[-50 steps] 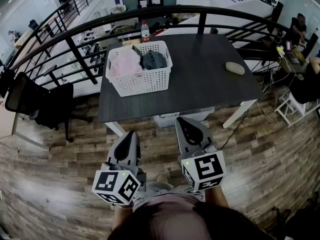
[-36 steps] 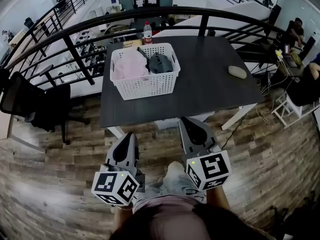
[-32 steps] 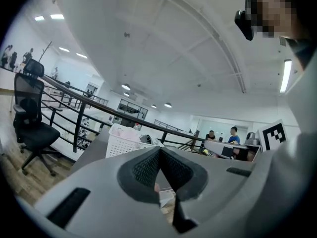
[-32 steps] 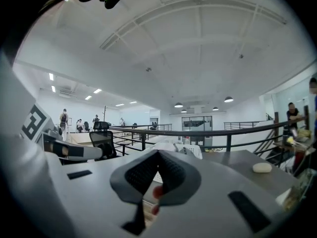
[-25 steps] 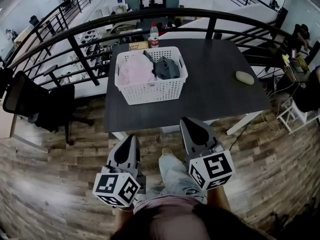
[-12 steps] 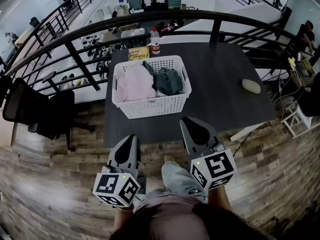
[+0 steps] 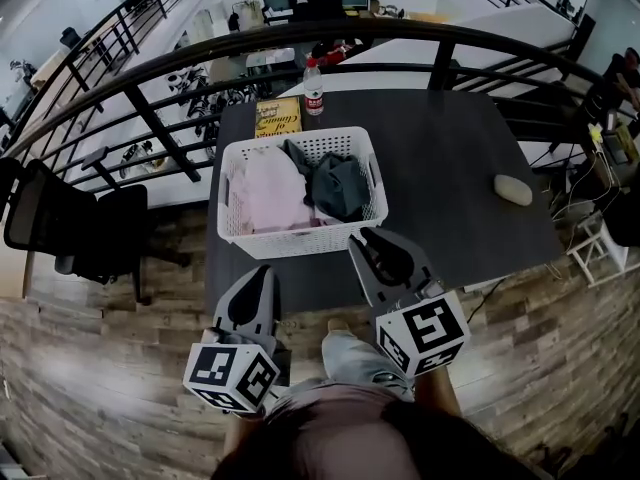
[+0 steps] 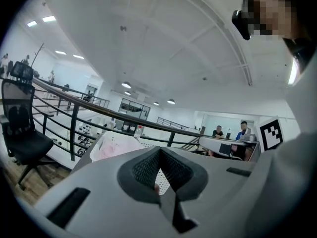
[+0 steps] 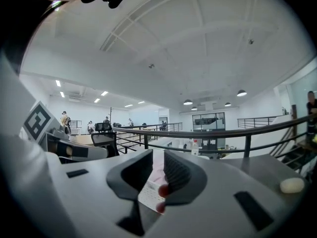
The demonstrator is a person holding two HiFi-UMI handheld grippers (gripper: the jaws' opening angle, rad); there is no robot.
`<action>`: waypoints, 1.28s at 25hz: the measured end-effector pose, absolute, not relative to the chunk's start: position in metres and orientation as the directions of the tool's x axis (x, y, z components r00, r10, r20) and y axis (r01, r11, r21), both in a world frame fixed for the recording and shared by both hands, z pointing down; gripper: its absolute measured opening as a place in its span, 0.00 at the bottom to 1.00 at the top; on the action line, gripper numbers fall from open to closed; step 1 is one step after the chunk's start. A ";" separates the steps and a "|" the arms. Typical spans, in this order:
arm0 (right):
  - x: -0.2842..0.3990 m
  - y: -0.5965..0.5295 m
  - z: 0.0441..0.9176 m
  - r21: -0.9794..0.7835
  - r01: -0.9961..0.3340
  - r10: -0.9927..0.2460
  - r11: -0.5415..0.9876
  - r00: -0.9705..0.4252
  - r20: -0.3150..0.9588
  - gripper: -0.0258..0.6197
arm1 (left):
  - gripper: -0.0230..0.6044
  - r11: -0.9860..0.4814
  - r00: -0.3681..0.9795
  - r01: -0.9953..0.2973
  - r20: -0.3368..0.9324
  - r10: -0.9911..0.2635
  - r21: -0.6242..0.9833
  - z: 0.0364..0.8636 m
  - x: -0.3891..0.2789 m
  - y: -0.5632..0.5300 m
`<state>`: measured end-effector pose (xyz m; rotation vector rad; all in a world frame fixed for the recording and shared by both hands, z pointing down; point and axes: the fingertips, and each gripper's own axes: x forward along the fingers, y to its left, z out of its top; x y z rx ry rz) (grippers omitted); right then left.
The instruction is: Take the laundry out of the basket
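On the dark table [image 7: 450, 168], toward its left side, the white basket [image 7: 300, 240] is sitting with the laundry inside it: a pink garment [image 7: 268, 190] is filling the left half and a dark grey garment [image 7: 340, 185] is lying bunched in the right half. The person is holding both claws out nearly level on the near side of the basket, touching nothing. The left gripper [image 7: 262, 273] is hovering at the table's near edge with its jaws clenched together and empty. The right gripper [image 7: 363, 238] is pointing at the basket's near right corner (just short of it); its jaws have just been opening and are standing slightly apart with nothing between them. Beyond the basket a bottle [image 7: 314, 88] is standing beside a yellowish box [image 7: 279, 118].
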<state>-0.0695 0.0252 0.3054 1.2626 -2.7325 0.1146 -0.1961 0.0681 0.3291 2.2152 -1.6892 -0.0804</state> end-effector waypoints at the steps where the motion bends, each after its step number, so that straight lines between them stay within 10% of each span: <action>1: -0.069 0.019 0.306 -0.015 -0.759 -0.749 0.651 -0.645 0.152 0.15 | 0.03 -0.223 0.284 -0.925 0.171 -0.943 0.308 0.330 -0.196 0.062; 32: -0.094 -0.122 0.361 -0.041 -0.705 -0.645 0.708 -0.669 0.369 0.48 | 0.04 -0.070 0.144 -0.944 0.211 -0.967 0.322 0.336 -0.256 -0.049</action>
